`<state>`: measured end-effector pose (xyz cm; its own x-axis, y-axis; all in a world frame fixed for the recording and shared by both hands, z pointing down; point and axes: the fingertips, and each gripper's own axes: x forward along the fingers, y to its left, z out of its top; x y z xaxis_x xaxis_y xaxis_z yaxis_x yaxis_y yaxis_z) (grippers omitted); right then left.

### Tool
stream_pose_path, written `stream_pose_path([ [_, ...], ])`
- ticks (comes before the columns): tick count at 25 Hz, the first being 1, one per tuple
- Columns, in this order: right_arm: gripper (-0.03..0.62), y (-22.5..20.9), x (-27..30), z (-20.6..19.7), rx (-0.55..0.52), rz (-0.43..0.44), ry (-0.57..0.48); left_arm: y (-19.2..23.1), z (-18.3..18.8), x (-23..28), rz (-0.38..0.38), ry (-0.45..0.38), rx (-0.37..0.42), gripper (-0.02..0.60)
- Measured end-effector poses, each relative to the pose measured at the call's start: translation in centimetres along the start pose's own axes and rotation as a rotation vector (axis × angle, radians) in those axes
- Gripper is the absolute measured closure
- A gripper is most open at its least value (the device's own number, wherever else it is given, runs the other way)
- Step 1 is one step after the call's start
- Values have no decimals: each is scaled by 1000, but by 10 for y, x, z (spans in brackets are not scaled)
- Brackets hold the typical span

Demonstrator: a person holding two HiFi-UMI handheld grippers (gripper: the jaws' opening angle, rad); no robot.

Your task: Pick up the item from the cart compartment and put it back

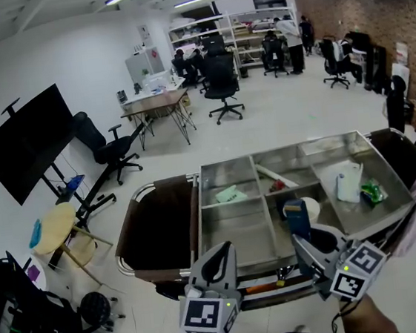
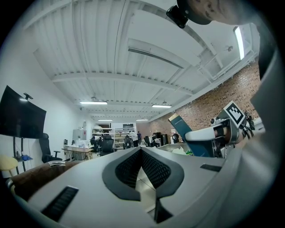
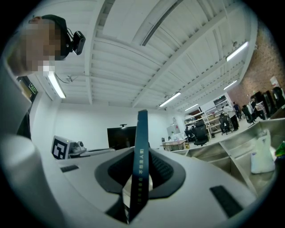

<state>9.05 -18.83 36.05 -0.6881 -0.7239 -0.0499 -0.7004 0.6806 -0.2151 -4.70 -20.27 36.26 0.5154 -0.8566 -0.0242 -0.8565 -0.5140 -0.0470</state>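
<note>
A steel cart (image 1: 295,149) with several open compartments stands in front of me. My right gripper (image 1: 306,237) hovers over its near middle compartment, shut on a slim dark blue box (image 1: 297,217) that stands upright between the jaws. The right gripper view shows the box (image 3: 141,133) edge-on, clamped in that gripper (image 3: 141,165). My left gripper (image 1: 221,251) is above the cart's near edge, jaws together with nothing between them. In the left gripper view its tips (image 2: 140,149) meet, and the box (image 2: 187,133) in the right gripper (image 2: 217,133) shows to the right.
Other compartments hold a white pouch (image 1: 349,182), a green packet (image 1: 373,192), a pale green item (image 1: 230,194) and a small red thing (image 1: 277,185). A brown bag (image 1: 159,227) hangs at the cart's left end. Office chairs, desks and people are farther back.
</note>
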Motion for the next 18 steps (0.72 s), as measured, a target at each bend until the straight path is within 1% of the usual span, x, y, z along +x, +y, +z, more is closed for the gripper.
stream_pose_path([
  [6,496,-3,13,15,-28,1,-9,-1,0,-1,-1,-3,1,581],
  [11,496,-3,38,17,-40,-4,18,1,0,-4,3,-5,0,581],
  [18,496,-7,73,28,-103,9,53,1,2,-8,16,-15,-2,581],
])
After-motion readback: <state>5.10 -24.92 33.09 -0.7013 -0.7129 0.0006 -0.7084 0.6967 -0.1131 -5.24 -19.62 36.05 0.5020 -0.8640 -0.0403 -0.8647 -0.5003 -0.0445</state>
